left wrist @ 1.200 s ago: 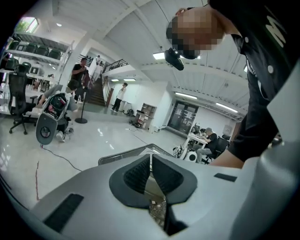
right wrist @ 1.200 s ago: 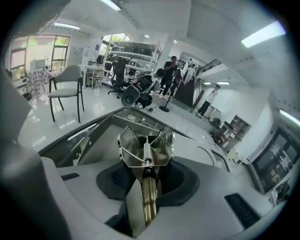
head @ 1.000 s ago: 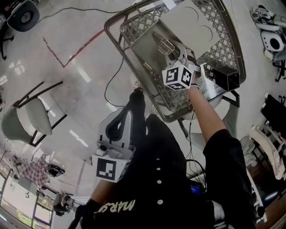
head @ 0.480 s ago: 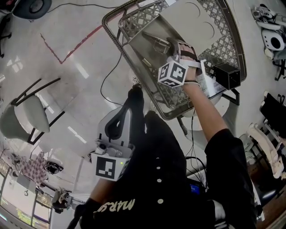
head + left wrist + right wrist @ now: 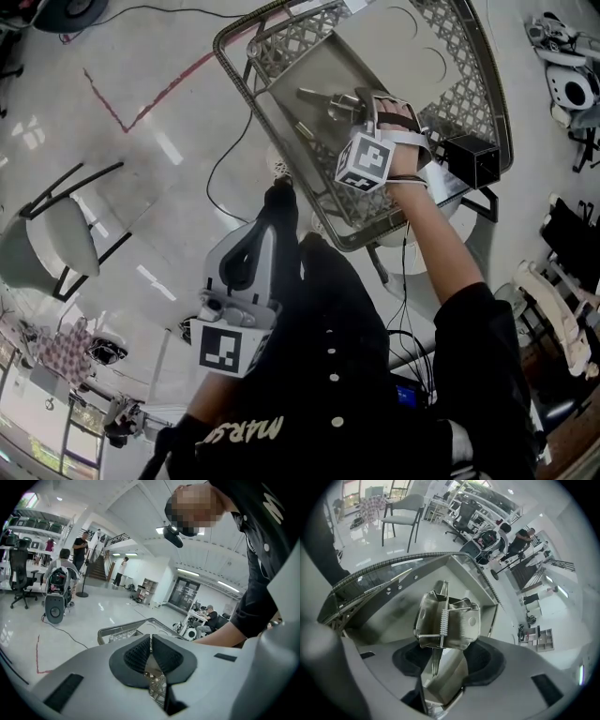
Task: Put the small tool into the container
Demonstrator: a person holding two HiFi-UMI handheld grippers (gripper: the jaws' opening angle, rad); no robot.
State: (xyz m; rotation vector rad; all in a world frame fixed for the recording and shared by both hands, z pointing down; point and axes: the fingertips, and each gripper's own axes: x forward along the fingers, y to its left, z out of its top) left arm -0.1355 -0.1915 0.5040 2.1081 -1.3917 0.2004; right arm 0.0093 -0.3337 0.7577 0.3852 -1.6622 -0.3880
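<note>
The right gripper [image 5: 447, 654] has rolled and tipped further down over the steel tray [image 5: 281, 80] since the earlier frames, its marker cube showing a different face. Its fingers have just been opening, and the small tool [image 5: 447, 623], a sprung metal clip, has swung round so that in the head view it points leftward across the tray floor. Now the fingers stand wide, their dark pads clear of the clip on either side, so the grip looks released. The clip sits just ahead of them, inside the tray walls. The placing looks all but done; what seems left is to draw the right gripper back out without nudging the clip. The left gripper [image 5: 150, 641] hangs low beside the person's body, well apart from the tray, fingers pressed together with nothing between them. Some things are hard to call. Whether the clip lies flat on the tray floor or leans on a pad cannot be told from either view. The right hand and cube cover part of the tray in the head view. A second small metal piece [image 5: 303, 129] lies nearer the tray's edge, too small to name.
</note>
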